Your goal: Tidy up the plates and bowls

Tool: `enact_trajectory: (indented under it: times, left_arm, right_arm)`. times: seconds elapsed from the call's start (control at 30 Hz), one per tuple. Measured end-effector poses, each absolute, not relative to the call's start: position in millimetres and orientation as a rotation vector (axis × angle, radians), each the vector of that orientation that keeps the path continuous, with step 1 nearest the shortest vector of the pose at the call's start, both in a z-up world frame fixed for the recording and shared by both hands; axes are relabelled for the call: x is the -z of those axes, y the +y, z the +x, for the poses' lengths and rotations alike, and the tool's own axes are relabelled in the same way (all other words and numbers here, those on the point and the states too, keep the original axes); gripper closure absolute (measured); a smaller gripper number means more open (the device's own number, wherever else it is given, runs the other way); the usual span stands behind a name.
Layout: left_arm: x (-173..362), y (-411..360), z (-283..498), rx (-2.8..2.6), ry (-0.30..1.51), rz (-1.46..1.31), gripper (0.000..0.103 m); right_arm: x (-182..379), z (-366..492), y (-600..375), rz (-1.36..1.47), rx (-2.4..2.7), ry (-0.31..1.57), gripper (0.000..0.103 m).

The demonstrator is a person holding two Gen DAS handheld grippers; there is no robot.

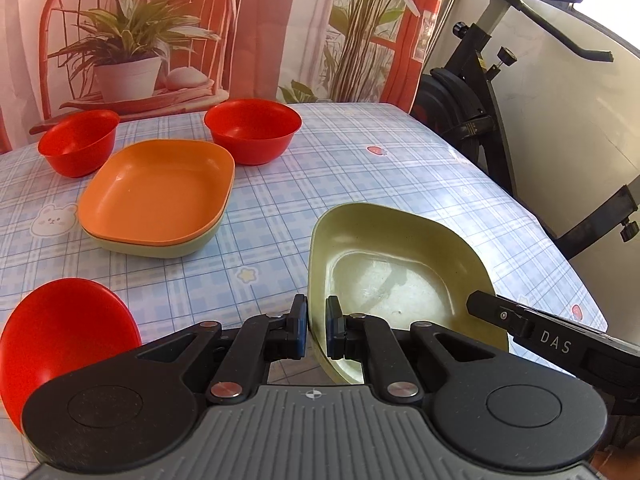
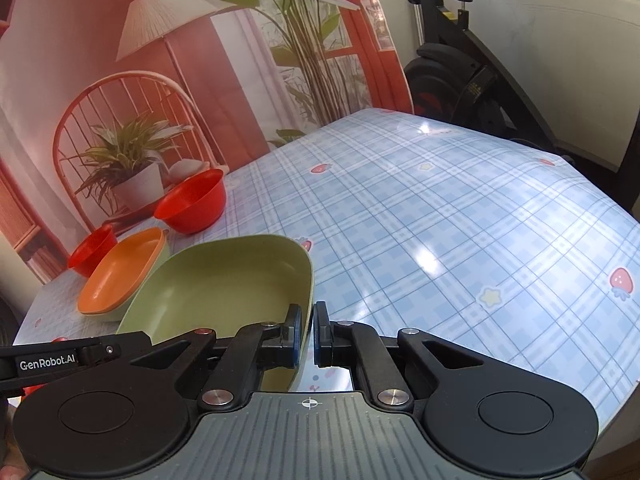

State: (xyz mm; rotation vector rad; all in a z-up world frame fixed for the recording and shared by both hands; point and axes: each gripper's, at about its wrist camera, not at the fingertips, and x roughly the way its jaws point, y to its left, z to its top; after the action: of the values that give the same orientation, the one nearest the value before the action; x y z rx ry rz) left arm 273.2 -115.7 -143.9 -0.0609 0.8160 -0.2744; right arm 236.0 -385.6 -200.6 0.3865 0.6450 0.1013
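Left hand-held gripper (image 1: 316,328) and right hand-held gripper (image 2: 307,334) each clamp opposite rims of the green plate (image 1: 394,276), tilted between them.

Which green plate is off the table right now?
The lone green plate, tilted and clamped at its rim by both tongs, left and right. The other green plate sits flat beneath the orange plate.

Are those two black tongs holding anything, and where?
Yes. Both hold one pale green squarish plastic plate: the left tongs pinch its rim on one side, the right tongs on the opposite side.
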Motion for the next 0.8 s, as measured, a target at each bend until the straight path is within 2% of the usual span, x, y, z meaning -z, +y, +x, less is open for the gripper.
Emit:
enact_trajectory:
  times: [0.43, 0.8]
  left_arm:
    - [103.5, -66.2, 264.6, 0.229, 0.734, -0.121, 0.093]
    - [39.4, -9.4, 274.8, 0.170, 0.613, -0.118, 0.093]
  right_arm:
    - [160.3, 243.0, -346.7, 0.401, -0.175, 0.665, 0.097]
    - [82.6, 271.0, -285.7, 0.361, -0.286, 0.566, 0.095]
